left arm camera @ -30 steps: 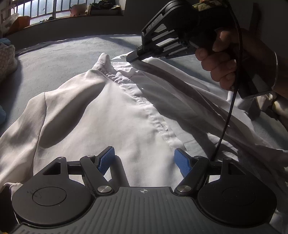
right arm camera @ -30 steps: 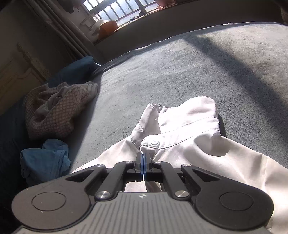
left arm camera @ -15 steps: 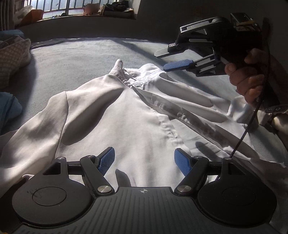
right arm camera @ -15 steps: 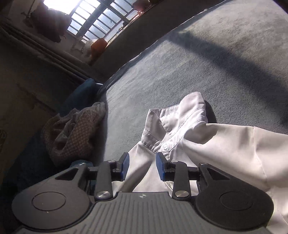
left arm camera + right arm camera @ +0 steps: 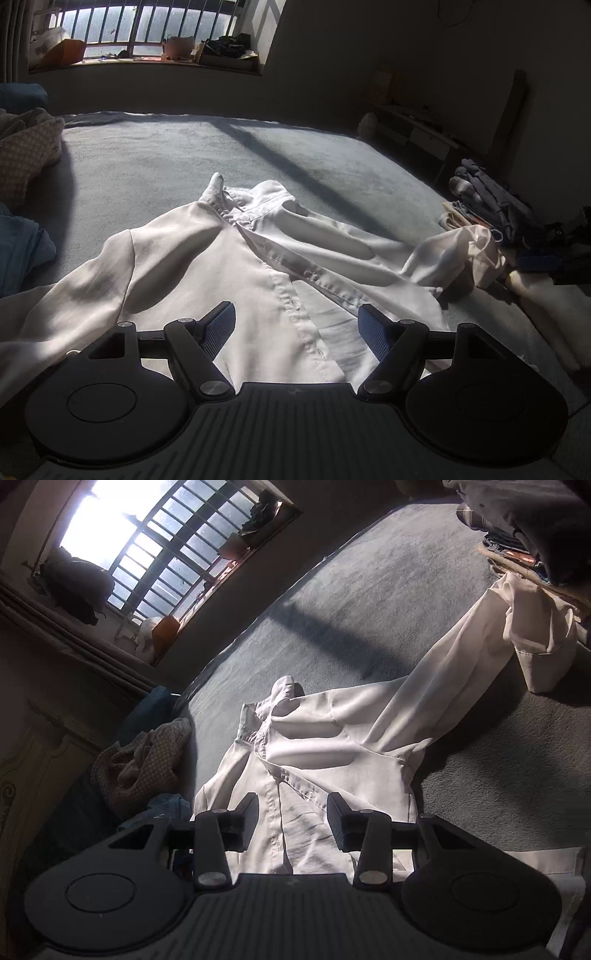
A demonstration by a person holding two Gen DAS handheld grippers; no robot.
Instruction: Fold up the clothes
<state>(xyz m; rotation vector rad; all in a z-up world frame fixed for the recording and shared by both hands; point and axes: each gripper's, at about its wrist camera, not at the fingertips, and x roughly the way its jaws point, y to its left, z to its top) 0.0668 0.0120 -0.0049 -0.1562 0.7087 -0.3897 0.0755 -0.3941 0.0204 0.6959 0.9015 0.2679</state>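
Note:
A white button-up shirt point(image 5: 229, 273) lies spread face up on a grey bed cover point(image 5: 177, 158), collar point(image 5: 255, 199) towards the window. One sleeve point(image 5: 454, 251) bunches up at the right. My left gripper point(image 5: 297, 326) hovers open above the shirt's lower placket, holding nothing. In the right wrist view the same shirt point(image 5: 325, 746) lies below my right gripper point(image 5: 293, 821), which is open and raised over the placket, with the sleeve point(image 5: 491, 642) stretching to the upper right. The right gripper point(image 5: 546, 264) also shows dimly at the right edge of the left wrist view.
A patterned garment point(image 5: 26, 155) and blue cloth point(image 5: 18, 251) sit at the left of the bed. A stack of folded dark clothes point(image 5: 491, 206) lies at the right. A barred window point(image 5: 155, 554) with a cluttered sill is beyond the bed.
The right gripper let go of the collar, opened, and pulled back and up away from the shirt, leaving the centre of the left wrist view. The left gripper stays open over the hem.

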